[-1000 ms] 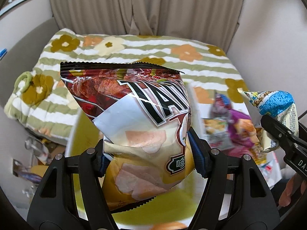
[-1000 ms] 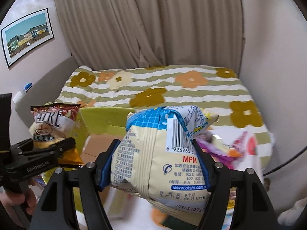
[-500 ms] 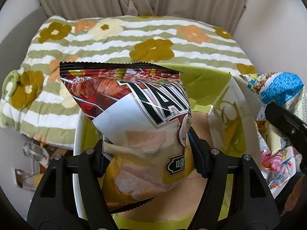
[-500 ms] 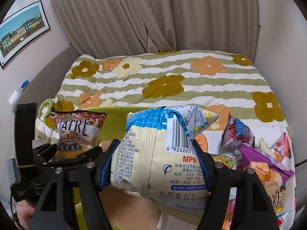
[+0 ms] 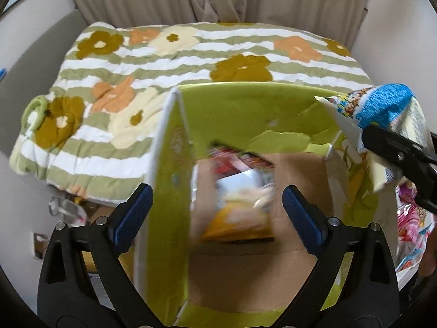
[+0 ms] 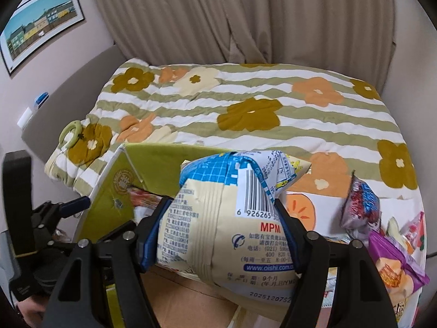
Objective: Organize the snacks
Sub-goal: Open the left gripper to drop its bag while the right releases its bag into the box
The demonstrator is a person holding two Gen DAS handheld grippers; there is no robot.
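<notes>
Released since the earlier frame: chip bag [image 5: 240,191] drops blurred into green box [image 5: 245,104]; left gripper [image 5: 217,205] spread wide. Right gripper [image 6: 215,235] clamps Oishi bag [image 6: 226,232] above box, apparently queued.

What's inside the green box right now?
Inside the green box, one red-and-yellow chip bag, motion-blurred, sits over the brown cardboard floor. The box's near wall hides the front of the floor; in the right wrist view, the blue-and-cream snack bag covers most of the interior.
</notes>
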